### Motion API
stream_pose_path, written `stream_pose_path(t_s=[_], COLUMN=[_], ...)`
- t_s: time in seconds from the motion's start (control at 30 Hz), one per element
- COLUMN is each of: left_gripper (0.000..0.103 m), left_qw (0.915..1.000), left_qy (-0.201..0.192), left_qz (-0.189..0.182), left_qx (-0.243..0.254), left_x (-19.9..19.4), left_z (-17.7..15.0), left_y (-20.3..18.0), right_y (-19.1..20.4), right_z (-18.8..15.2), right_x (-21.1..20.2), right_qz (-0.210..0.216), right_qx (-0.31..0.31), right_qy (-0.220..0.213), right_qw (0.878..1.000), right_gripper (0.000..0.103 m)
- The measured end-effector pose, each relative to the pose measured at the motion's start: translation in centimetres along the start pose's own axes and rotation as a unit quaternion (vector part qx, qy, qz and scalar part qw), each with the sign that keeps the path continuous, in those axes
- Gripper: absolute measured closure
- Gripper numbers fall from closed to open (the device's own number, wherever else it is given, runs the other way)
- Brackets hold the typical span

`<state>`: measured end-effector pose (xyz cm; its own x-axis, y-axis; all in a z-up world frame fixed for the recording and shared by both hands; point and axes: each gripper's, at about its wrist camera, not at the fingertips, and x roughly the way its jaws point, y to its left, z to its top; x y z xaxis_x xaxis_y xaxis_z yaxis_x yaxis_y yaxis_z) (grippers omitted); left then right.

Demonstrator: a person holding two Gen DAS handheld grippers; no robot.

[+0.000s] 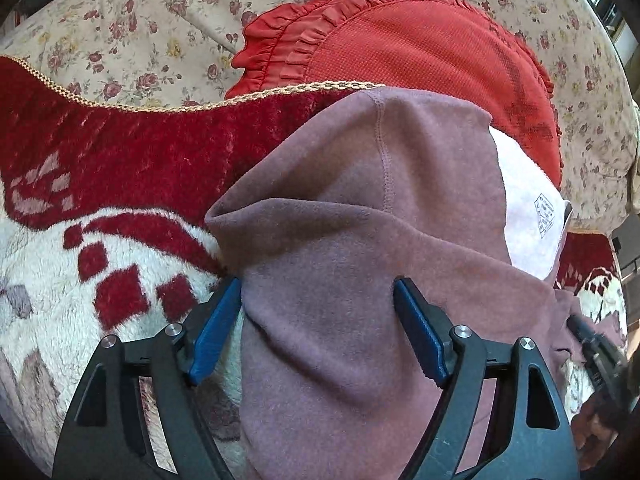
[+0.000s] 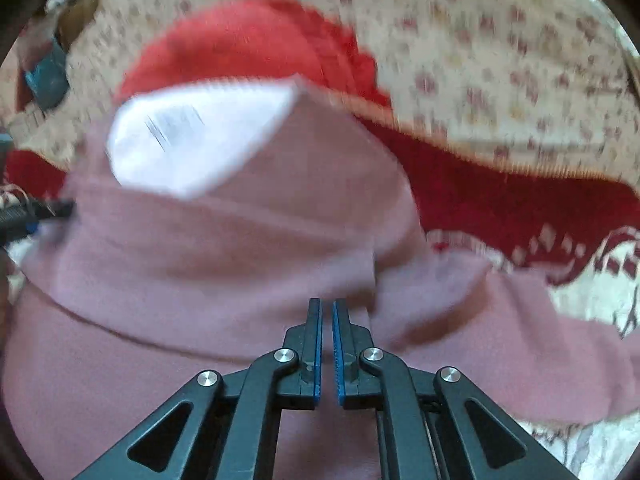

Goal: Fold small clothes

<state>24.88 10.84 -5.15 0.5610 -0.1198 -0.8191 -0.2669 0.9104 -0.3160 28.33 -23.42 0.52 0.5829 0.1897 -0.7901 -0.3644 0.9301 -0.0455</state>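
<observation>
Dusty-mauve fleece garment [image 1: 340,264] heaped on red-and-white plush blanket [image 1: 80,240], near its gold-trimmed edge. Left gripper [image 1: 318,292] spread wide — fabric bunched between fingers. Right gripper [image 2: 327,308] nearly closed above the fleece — grip unclear, view blurred.

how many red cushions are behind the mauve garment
1. The red cushion with a ruffled edge lies on the floral cover, just beyond the mauve garment, which hides its near part. Others may be hidden by the cloth.
</observation>
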Motion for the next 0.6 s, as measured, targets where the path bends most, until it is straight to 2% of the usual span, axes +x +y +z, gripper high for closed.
stream_pose_path(t_s=[0.07, 0.13, 0.27, 0.3, 0.47, 0.6], left_gripper=[0.023, 0.023, 0.022, 0.021, 0.020, 0.020], left_qw=[1.0000, 1.0000, 1.0000, 1.0000, 1.0000, 0.9998], left_qy=[-0.001, -0.003, -0.003, -0.003, -0.006, -0.017], left_qz=[0.001, 0.001, 0.002, 0.001, -0.005, -0.001], left_qx=[0.001, 0.002, 0.004, 0.004, -0.003, -0.007], left_x=[0.0, 0.0, -0.1, 0.0, 0.0, -1.2], left_z=[-0.1, -0.2, -0.3, -0.2, -0.2, -0.1], left_y=[-0.1, -0.1, -0.3, -0.2, 0.0, 0.0], right_y=[0.8, 1.0, 0.7, 0.4, 0.5, -0.2], right_z=[1.0, 1.6, 1.0, 1.3, 1.6, 2.0], right_x=[-0.5, 0.5, 5.8, 5.9, 5.2, 0.1], right_qz=[0.002, 0.013, 0.018, 0.027, 0.025, -0.003], right_qx=[0.007, 0.022, 0.049, 0.057, 0.050, 0.063], right_qy=[-0.027, -0.021, 0.045, 0.042, 0.038, -0.022], right_qw=[1.000, 0.999, 0.998, 0.997, 0.998, 0.998], right_gripper=[0.098, 0.098, 0.097, 0.097, 0.097, 0.094])
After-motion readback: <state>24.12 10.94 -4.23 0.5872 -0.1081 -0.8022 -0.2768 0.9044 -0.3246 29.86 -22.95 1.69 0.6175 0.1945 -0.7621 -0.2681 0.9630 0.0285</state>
